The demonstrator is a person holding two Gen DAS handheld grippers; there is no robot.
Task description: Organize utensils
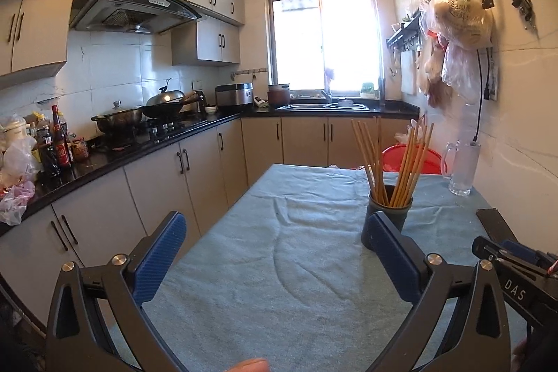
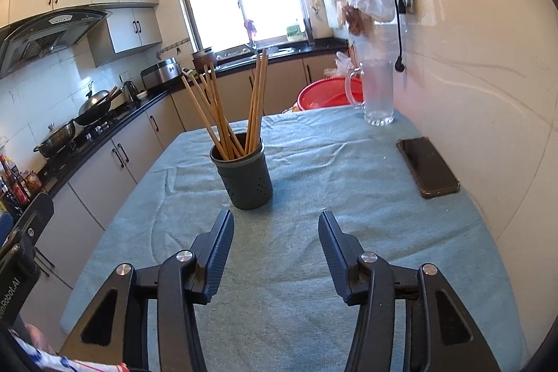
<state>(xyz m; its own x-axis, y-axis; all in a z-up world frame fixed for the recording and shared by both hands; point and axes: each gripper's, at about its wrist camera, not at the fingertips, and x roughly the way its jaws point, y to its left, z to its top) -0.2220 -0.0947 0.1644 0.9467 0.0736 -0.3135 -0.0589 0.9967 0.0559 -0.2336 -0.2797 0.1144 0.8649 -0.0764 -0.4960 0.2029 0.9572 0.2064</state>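
A dark grey utensil holder (image 2: 244,175) stands upright on the blue table cloth (image 2: 314,162) and holds several wooden chopsticks (image 2: 223,114). In the left wrist view the holder (image 1: 389,210) sits just behind my right-hand finger, with the chopsticks (image 1: 394,159) fanned out of it. My left gripper (image 1: 275,229) is open and empty above the cloth (image 1: 279,250). My right gripper (image 2: 275,222) is open and empty, just in front of the holder. The right gripper's body (image 1: 516,274) shows at the right edge of the left wrist view.
A black phone (image 2: 427,166) lies on the cloth near the white wall. A glass mug (image 2: 376,93) stands at the far right corner, a red basin (image 2: 324,93) behind the table. Kitchen counter with pots and bottles (image 1: 55,142) runs along the left. Bags (image 1: 457,33) hang on the wall.
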